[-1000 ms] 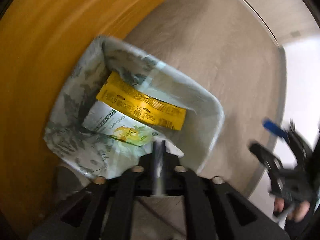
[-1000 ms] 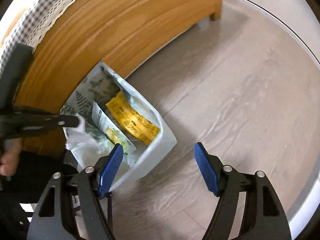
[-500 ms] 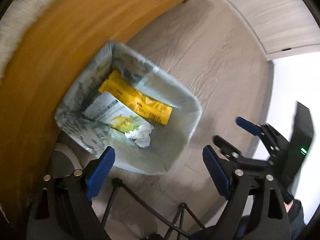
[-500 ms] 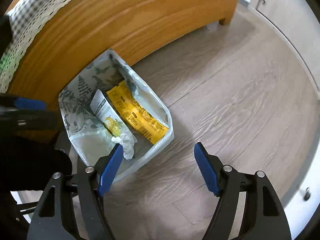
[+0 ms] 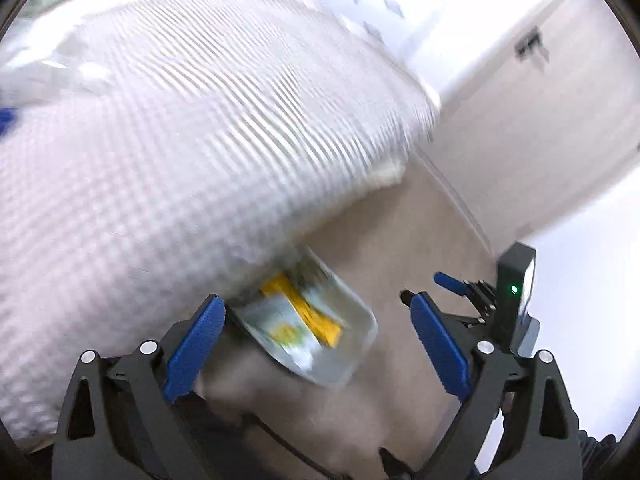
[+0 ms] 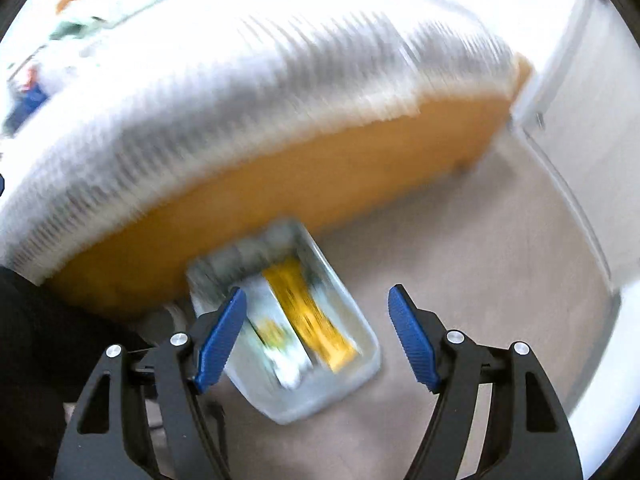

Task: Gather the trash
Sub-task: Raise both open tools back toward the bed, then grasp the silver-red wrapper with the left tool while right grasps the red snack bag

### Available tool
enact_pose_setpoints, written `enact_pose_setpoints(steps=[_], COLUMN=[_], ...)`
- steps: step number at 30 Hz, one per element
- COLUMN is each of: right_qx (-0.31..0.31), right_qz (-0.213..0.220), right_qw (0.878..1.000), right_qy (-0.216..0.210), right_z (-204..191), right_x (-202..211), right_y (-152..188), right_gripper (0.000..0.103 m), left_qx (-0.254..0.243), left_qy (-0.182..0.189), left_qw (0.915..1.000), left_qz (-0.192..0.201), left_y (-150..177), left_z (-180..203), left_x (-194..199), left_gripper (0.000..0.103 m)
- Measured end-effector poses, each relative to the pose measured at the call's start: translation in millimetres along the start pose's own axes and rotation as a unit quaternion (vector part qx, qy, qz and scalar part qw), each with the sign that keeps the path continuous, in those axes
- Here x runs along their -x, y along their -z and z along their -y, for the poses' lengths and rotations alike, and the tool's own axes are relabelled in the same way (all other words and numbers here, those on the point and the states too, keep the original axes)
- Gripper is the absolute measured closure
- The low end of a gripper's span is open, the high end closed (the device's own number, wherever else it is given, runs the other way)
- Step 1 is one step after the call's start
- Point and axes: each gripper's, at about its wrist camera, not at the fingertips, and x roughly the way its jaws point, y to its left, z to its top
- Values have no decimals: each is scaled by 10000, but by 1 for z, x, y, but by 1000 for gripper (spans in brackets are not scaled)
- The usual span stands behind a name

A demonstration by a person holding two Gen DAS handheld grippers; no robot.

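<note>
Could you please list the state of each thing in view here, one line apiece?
Trash bin: upright on the floor beside the wooden table, open-topped, holding trash.
Yellow wrapper: lying inside the bin.
White packet: lying inside the bin, beside the yellow wrapper.
Left gripper: jaws opening, nothing between them.
Right gripper: open, empty.
Tablecloth: spread over the table.

- One pale rectangular plastic bin [image 6: 362,364]
- One yellow wrapper [image 6: 312,316] in it
- One white-and-yellow printed packet [image 6: 272,332] in it
- One wooden checked-cloth surface [image 6: 280,176]
</note>
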Motion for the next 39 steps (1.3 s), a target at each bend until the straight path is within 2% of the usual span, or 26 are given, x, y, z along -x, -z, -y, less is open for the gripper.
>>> enact_pose_setpoints(steps=[3,6,9,13,15,18,19,20,21,24,26,27,28,29,31,32,33,34,36,38,39], right_qx=[342,648,1039,1725,2069,2357,2386,2413,2446,2576,2647,2684,2717,2761,2885,2937,2972,2992,3043,3144,3270], right_qz=[518,920,1185,1386,1455,1458,1446,1414,1377,1348,1342,1325,1303,1288,1305,1302,1286,1260,1149,1059,1032], right_qw=[9976,9914,9819,9656,9566,9471,9453,9436,9416,9349,9311,9295,9281,9262,9216,9194,9173,9154,9115,9045,8973], right_qy=[-297,-673,-1048,-1362,-1450,-1616,-1689,-1774,-1860,-2036,-2120,-2155,-2188,-2220,-2245,-2267,-2318,-2380,-2518,-2680,-2779], right_z=[-46,-98,-154,-227,-260,-299,-309,-321,-332,-365,-379,-388,-393,-398,-411,-417,-426,-431,-454,-479,-496], right_x=[23,41,52,56,57,50,47,45,43,44,47,48,48,47,47,46,43,41,35,33,34], right_y=[-43,-84,-118,-145,-151,-157,-158,-160,-161,-160,-157,-156,-155,-155,-154,-154,-155,-156,-159,-160,-160], right_gripper=[33,33,33,33,33,33,33,33,33,33,33,33,33,33,33,33,33,33,33,33,33], left_qx=[368,678,1062,1920,2523,2838,2856,2829,2814,2931,2916,2929,2875,2882,3116,3320,3420,3479,3499,3490,3553], left_qy=[-356,-833,-1341,-1707,-1874,-2004,-2164,-2314,-2521,-3061,-3104,-3070,-3016,-2983,-2512,-2162,-2005,-1916,-2083,-1907,-1822], left_qw=[9962,9877,9729,9468,9250,9029,8947,8918,8884,8821,8829,8849,8899,8900,8887,8815,8748,8641,8481,8358,8242], left_qz=[706,1132,1558,1940,2136,2530,2666,2668,2607,2056,1978,1920,1853,1893,2236,2568,2785,3093,3390,3785,4016], left_y=[-7,-7,-1,23,35,33,25,18,10,-25,-35,-38,-42,-39,-28,-16,-6,6,22,42,56], left_z=[-53,-98,-156,-258,-309,-354,-373,-382,-394,-439,-454,-459,-461,-461,-454,-450,-446,-441,-433,-436,-439], left_x=[65,108,152,203,229,249,251,249,245,216,206,202,198,204,222,238,249,270,293,322,335], left_gripper=[11,10,10,10,11,12,15,17,26,43,68,94,100,102,103,103,103,103,103,103,103])
